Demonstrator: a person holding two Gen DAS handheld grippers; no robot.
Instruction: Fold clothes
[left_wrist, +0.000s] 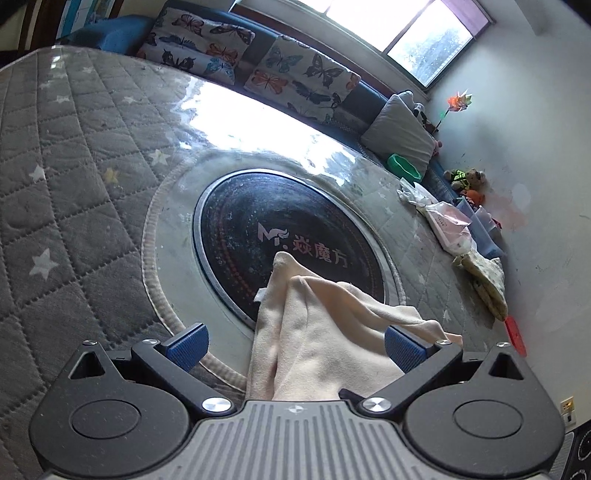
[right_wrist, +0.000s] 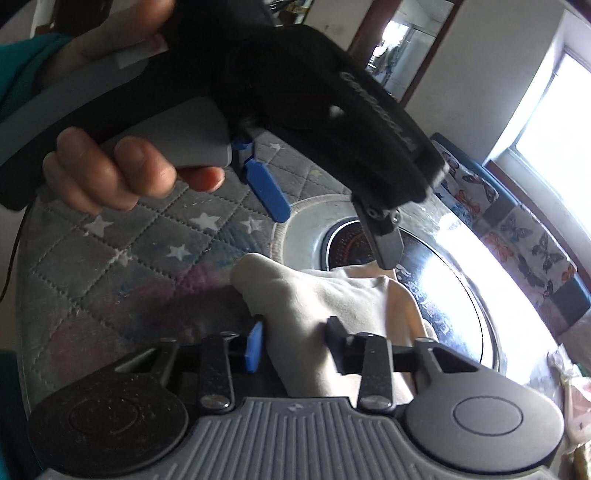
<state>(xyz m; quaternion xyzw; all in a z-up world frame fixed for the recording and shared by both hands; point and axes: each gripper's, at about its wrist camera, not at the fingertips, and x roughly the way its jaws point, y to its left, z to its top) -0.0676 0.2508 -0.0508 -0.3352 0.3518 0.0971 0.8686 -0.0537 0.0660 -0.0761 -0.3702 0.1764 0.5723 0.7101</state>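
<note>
A cream cloth (left_wrist: 314, 325) lies bunched on the table, partly over the round black plate (left_wrist: 266, 229) set in its middle. In the left wrist view my left gripper (left_wrist: 295, 347) is wide open, its blue pads (left_wrist: 188, 347) either side of a raised fold without touching it. The right wrist view shows my right gripper (right_wrist: 295, 343) closed in on a bunch of the cream cloth (right_wrist: 295, 295), which fills the gap between its fingers. Just above, a hand (right_wrist: 110, 173) holds the left gripper (right_wrist: 328, 221) open over the cloth's far part.
The table has a grey quilted cover with stars (left_wrist: 55, 184) under clear plastic. At its right edge lie pink bags (left_wrist: 450, 225), a folded patterned cloth (left_wrist: 487, 284) and a green bowl (left_wrist: 404, 168). Butterfly cushions (left_wrist: 303, 77) line a sofa behind.
</note>
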